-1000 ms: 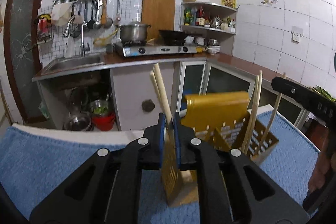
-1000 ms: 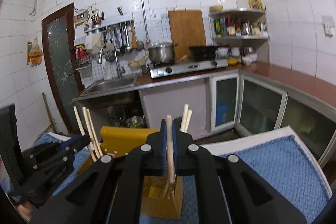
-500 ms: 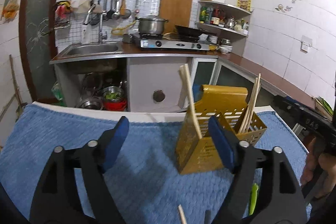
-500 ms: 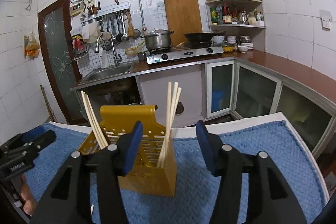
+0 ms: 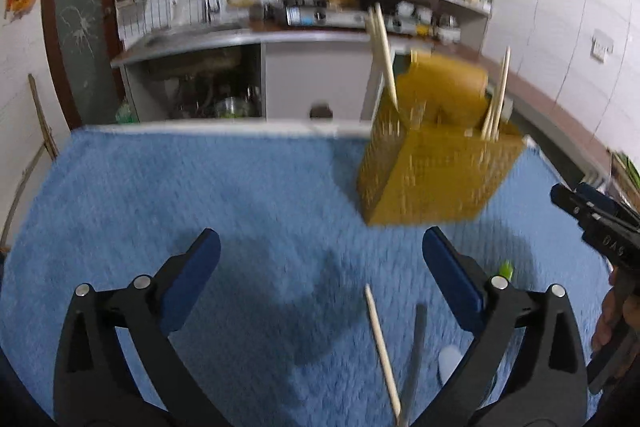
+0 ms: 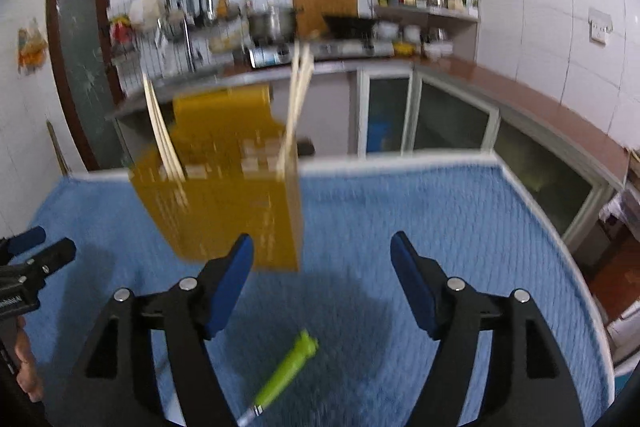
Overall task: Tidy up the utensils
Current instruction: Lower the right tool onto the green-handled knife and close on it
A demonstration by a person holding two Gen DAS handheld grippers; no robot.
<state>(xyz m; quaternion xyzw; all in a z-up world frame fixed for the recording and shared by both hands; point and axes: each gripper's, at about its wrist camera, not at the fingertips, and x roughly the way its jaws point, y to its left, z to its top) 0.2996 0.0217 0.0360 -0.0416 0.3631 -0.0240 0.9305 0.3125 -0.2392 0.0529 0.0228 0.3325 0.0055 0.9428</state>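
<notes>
A yellow perforated utensil holder (image 5: 436,167) stands on the blue cloth with wooden chopsticks (image 5: 382,55) upright in its compartments; it also shows in the right wrist view (image 6: 232,203). My left gripper (image 5: 320,279) is open and empty, low over the cloth in front of the holder. A loose chopstick (image 5: 382,351) and a grey utensil handle (image 5: 414,359) lie between its fingers. My right gripper (image 6: 322,283) is open and empty. A green-handled utensil (image 6: 286,371) lies on the cloth below it.
The blue cloth (image 5: 200,187) covers the table, whose far edge (image 6: 400,159) faces the kitchen counter with sink and stove. The right gripper shows at the right edge of the left wrist view (image 5: 596,227). The left gripper shows at the left edge of the right wrist view (image 6: 32,263).
Both grippers were shut on chopsticks at the holder a second ago. They opened, left the chopsticks in the holder, and have pulled back and tilted down toward the utensils on the cloth.
</notes>
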